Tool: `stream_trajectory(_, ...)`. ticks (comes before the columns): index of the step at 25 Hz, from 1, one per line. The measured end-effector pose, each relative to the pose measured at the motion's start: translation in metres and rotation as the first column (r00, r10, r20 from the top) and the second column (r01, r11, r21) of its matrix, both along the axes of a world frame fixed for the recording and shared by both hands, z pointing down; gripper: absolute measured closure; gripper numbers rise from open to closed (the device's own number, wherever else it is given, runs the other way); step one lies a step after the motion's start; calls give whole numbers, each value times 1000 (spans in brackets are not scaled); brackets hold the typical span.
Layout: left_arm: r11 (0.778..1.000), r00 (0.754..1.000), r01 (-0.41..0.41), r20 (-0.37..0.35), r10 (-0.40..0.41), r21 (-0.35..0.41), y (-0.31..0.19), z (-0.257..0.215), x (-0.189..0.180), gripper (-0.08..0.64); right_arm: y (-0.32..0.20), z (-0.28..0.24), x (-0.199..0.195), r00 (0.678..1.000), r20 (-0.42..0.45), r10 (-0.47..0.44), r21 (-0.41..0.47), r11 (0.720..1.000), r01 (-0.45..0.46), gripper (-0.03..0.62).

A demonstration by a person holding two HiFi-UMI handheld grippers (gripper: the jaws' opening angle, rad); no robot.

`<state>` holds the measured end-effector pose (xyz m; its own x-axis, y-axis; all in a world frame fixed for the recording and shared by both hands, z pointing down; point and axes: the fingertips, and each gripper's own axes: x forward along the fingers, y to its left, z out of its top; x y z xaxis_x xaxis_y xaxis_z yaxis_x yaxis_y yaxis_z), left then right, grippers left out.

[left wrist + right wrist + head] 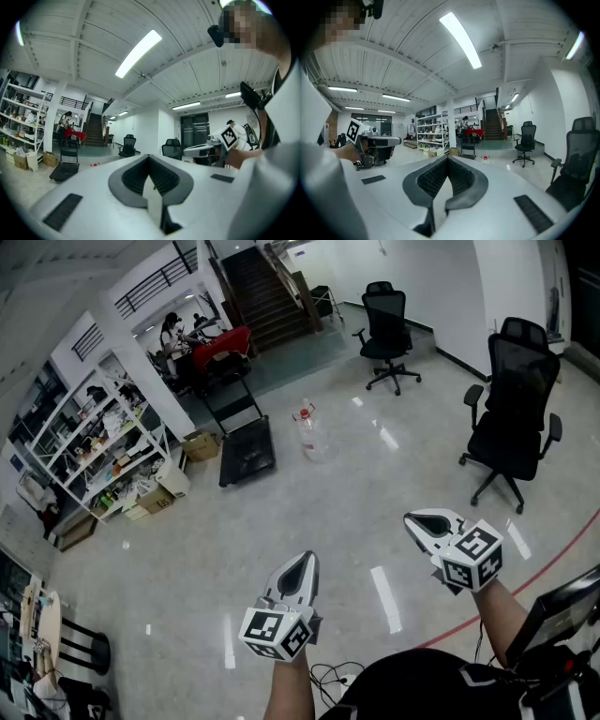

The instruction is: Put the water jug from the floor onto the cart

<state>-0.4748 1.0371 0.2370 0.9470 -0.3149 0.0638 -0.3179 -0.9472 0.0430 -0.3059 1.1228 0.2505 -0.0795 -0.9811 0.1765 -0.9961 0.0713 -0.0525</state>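
— White shelving (pixel 94 442) is lining the left edge of the floor (pixel 309 512), isn't it?

— Yes, it is carrying assorted goods, and cardboard boxes (pixel 199 446) are sitting at its foot.

— Where is the cart standing?

— The black cart (pixel 246 451) is resting just right of those boxes. Its handle is rising at the far end, towards the staircase (pixel 267 296).

— And the water jug?

— The water jug (pixel 306 427), clear with a red cap, is standing on the floor just beside the cart's right edge. It is not touching the cart and is sitting well apart from both grippers.

— What is standing further right?

— One black office chair (pixel 385 310) is standing near the far wall, and a second office chair (pixel 520 381) is standing near the floor's right edge.

— How are the grippers looking?

— The left gripper (pixel 300 566) is hovering over the near floor. Its fingers (pixel 136 176) are pressing together with nothing between them. The right gripper (pixel 427 523) is hovering to its right and a little further forward. Its fingers (pixel 464 180) are also meeting tip to tip, pinching nothing.
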Motion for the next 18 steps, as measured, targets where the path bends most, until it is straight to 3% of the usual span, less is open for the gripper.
stream_trajectory(18,999,998,-16,54,15,31,2,3,11,565,-7,4,5,1000,-25,4,-16,1000,-4,592)
